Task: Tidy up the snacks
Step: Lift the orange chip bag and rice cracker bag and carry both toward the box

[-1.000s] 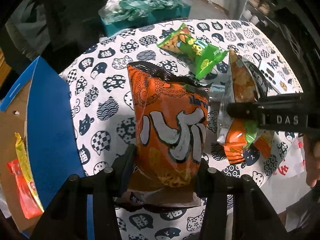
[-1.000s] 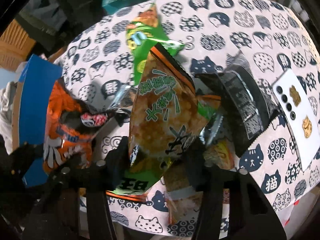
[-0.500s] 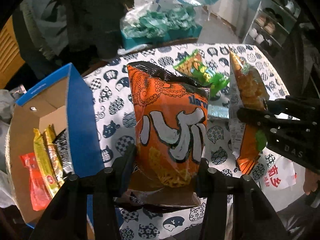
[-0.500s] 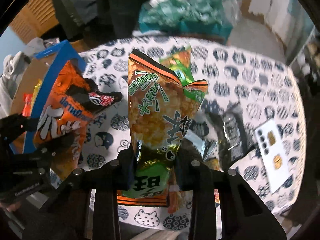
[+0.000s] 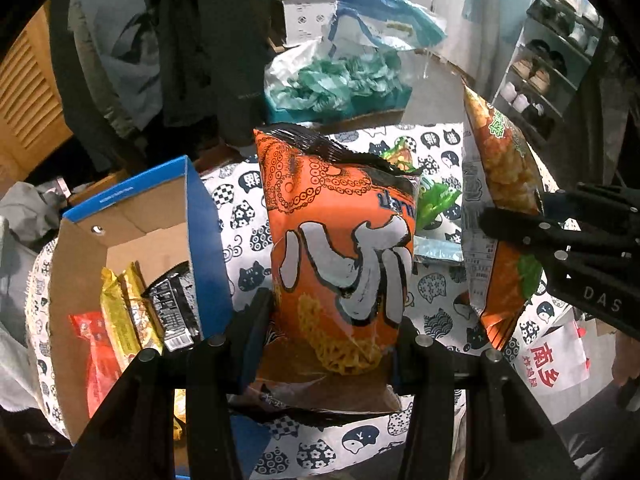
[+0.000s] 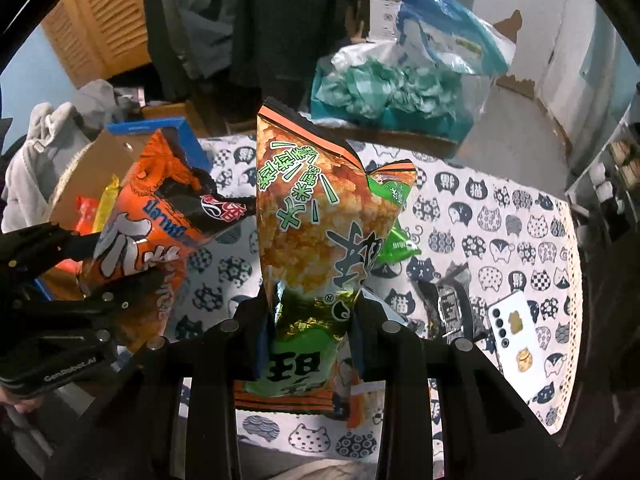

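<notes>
My left gripper (image 5: 332, 320) is shut on an orange snack bag (image 5: 340, 248) and holds it upright above the table. It also shows at the left of the right wrist view (image 6: 148, 224). My right gripper (image 6: 310, 312) is shut on an orange-and-green rice cracker bag (image 6: 316, 220), held upright; the same bag shows at the right of the left wrist view (image 5: 500, 208). A blue cardboard box (image 5: 200, 216) to the left holds several snack packets (image 5: 132, 312). A green snack bag (image 6: 396, 244) lies on the cat-print tablecloth (image 6: 500, 216).
A black packet (image 6: 448, 304) and a white phone (image 6: 516, 336) lie at the table's right. A silver packet (image 5: 436, 248) lies behind the orange bag. A teal bin with plastic bags (image 5: 340, 84) stands behind the table. A shoe rack (image 5: 540, 64) is at far right.
Both grippers have lifted their bags higher above the table and tilted up. More of the box interior and the room behind has come into view.
</notes>
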Demonstrator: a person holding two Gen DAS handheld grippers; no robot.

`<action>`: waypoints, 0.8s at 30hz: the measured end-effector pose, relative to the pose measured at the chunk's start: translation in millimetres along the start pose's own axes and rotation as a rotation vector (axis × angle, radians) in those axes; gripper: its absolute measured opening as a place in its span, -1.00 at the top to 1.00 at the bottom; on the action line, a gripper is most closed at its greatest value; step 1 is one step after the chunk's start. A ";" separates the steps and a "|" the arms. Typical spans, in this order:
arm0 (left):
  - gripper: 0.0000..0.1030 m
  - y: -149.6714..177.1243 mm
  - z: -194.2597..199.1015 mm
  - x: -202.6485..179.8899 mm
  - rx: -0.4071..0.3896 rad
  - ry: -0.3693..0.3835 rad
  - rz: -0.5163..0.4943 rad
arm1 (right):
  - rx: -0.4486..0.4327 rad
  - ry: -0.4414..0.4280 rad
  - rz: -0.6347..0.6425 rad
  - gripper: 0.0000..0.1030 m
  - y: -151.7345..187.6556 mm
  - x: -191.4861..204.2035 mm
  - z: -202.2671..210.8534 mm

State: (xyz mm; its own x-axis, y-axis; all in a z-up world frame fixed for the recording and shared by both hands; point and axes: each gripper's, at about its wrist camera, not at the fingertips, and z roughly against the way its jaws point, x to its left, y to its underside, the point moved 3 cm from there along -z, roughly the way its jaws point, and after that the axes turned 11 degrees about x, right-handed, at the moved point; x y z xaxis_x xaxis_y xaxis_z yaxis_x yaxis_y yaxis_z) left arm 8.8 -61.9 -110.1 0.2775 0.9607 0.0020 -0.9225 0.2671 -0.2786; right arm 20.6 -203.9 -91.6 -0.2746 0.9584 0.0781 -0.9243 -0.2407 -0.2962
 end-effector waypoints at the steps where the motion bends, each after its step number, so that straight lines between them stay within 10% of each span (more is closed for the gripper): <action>1: 0.03 0.1 2.0 0.8 -0.005 0.003 -0.001 | -0.002 -0.001 0.002 0.41 -1.1 1.1 1.4; 24: 0.03 7.7 33.6 59.5 -0.068 -0.002 0.104 | -0.026 -0.044 0.026 0.41 -26.7 35.4 12.8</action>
State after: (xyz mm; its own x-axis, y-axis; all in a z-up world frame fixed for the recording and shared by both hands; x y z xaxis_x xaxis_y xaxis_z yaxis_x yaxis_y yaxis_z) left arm 9.3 -0.1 -79.8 0.1808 0.9831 -0.0281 -0.9258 0.1605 -0.3423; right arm 32.2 -165.5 -68.7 -0.3102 0.9441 0.1115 -0.9097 -0.2607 -0.3234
